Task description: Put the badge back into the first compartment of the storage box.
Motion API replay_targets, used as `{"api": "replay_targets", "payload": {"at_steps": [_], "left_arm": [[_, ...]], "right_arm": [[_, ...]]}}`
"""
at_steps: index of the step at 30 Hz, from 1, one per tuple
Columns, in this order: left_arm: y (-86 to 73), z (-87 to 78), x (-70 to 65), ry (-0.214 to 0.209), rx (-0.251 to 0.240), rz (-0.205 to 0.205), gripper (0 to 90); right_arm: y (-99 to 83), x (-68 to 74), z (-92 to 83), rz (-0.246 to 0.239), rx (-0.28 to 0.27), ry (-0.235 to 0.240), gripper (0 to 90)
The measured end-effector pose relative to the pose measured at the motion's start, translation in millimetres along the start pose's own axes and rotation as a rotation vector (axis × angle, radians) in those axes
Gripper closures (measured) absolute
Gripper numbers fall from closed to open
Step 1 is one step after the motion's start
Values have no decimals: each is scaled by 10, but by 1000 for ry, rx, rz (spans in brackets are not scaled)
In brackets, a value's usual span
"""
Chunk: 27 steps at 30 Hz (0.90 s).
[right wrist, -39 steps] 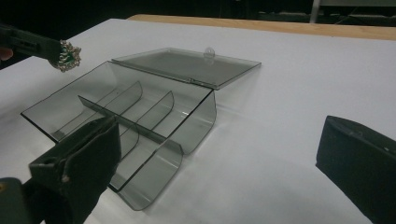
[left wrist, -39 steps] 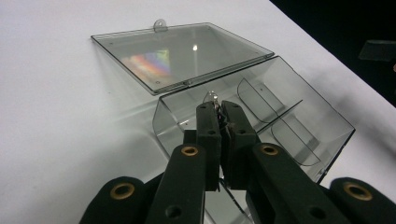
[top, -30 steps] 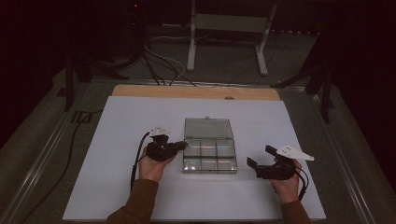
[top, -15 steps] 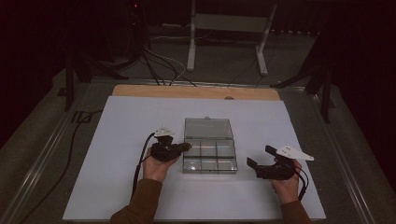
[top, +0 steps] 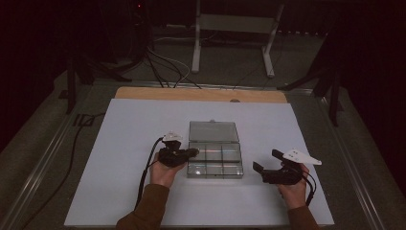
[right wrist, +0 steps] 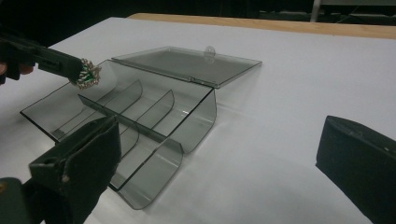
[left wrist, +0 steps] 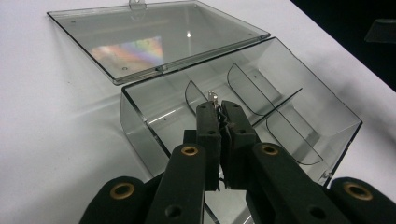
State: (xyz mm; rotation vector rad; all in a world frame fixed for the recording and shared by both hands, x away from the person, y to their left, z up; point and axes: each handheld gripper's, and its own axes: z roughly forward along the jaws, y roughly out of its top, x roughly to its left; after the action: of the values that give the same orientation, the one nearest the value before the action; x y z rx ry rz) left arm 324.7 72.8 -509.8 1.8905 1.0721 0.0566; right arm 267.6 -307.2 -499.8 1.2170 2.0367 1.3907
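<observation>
A clear plastic compartment box [top: 215,174] stands open mid-table, its lid [top: 213,131] lying flat behind it. My left gripper [top: 191,152] is shut on a small sparkly jewel with a green stone [right wrist: 88,73], held at the box's left edge above a compartment. In the left gripper view the jaws [left wrist: 219,107] are pressed together with the jewel's metal tip [left wrist: 213,96] poking out over the dividers of the box [left wrist: 140,135]. My right gripper [top: 267,160] rests to the right of the box, open, with nothing between its jaws [right wrist: 219,135]. The box's compartments [right wrist: 201,126] look bare.
A white sheet [top: 134,124] covers the table, with a wooden strip [top: 201,94] along its far edge. Cables [top: 163,67] and a metal stand [top: 234,28] sit on the dark floor beyond. A cable [top: 146,167] trails from the left gripper.
The left gripper has edged slightly right, bringing the jewel over the box's left side. The right gripper has stayed put.
</observation>
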Motion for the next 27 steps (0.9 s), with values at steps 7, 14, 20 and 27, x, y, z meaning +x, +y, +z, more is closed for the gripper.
{"api": "replay_targets", "payload": {"at_steps": [7, 14, 20, 27], "left_arm": [[-10, 38, -10, -3, 7, -1, 897], [-23, 78, -17, -2, 18, -3, 896], [-35, 106, -22, -1, 25, -5, 896], [-36, 114, -25, -3, 22, -10, 896]], "right_arm": [[-2, -1, 3, 0, 2, -1, 0], [-3, -1, 2, 0, 2, -1, 0], [-4, 2, 3, 0, 4, 0, 0], [-5, 4, 4, 0, 5, 0, 0]]}}
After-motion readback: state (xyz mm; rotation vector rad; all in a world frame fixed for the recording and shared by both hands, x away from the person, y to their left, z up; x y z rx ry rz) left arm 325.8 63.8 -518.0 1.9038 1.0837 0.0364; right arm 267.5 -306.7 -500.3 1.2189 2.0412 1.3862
